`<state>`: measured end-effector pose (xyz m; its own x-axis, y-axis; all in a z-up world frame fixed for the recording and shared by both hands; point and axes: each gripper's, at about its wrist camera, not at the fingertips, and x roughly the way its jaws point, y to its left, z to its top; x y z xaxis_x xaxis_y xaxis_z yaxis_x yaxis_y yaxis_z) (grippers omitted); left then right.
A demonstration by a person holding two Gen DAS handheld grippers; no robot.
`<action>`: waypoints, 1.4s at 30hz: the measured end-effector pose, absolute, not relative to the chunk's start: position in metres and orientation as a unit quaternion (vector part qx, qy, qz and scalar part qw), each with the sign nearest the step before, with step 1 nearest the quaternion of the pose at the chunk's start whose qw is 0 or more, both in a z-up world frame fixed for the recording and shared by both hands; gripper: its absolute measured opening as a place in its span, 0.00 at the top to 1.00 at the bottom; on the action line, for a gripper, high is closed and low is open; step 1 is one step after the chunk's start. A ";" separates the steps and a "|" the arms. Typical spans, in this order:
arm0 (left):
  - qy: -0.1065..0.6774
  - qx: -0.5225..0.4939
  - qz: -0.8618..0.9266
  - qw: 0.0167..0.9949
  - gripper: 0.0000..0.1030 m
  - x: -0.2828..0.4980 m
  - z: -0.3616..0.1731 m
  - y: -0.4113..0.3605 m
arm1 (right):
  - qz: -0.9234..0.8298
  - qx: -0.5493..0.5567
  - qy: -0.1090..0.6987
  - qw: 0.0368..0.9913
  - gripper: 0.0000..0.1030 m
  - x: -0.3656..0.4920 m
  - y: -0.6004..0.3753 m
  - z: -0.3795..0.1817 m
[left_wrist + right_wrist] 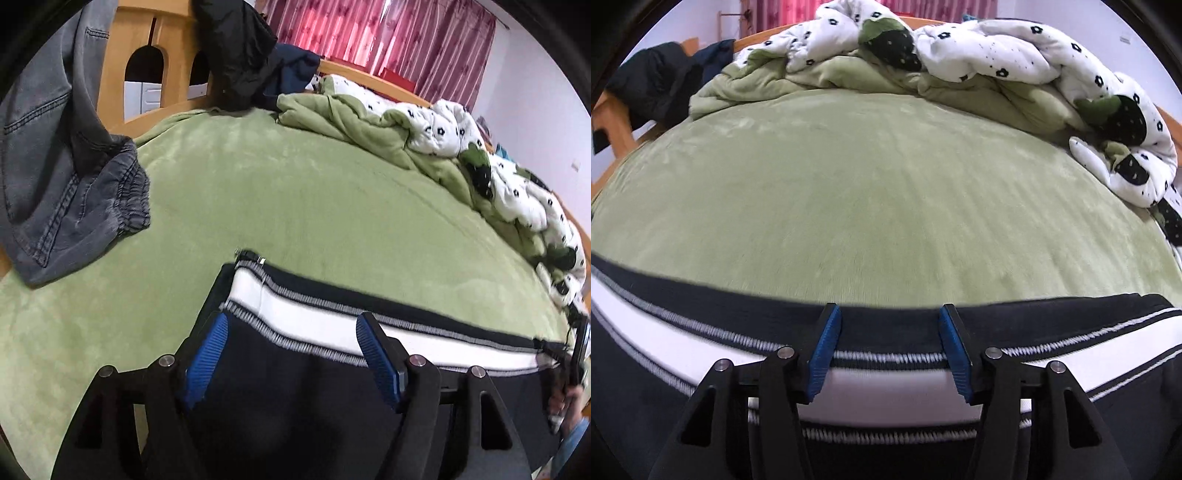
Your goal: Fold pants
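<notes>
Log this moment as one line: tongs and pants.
left tongs: open over pants | right tongs: open over pants | black pants with white side stripe: flat on green blanket | jeans: aside

Bed (295, 206), green plush cover: black pants with white side stripe (332, 321) lying flat along near edge; grey jeans (55, 166) resting at left end; rumpled white flower-print quilt (498, 173) lying bunched along far edge; dark jackets (240, 55) sitting at far-left corner.
</notes>
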<state>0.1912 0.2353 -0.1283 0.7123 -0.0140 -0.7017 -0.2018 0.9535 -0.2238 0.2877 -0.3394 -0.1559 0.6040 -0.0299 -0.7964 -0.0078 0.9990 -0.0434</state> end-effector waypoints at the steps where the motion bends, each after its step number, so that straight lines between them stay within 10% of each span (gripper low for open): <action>1: 0.380 -0.145 0.054 0.912 0.32 0.186 -0.129 0.237 | -0.007 -0.010 0.445 0.896 0.45 0.289 -0.342 -0.155; 21: 0.394 -0.240 0.023 0.887 0.33 0.034 -0.156 0.272 | 0.025 0.010 0.398 0.917 0.45 0.173 -0.270 -0.061; 42: 0.383 -0.256 -0.006 0.888 0.36 0.090 -0.154 0.304 | 0.053 0.055 0.421 0.904 0.45 0.130 -0.248 -0.013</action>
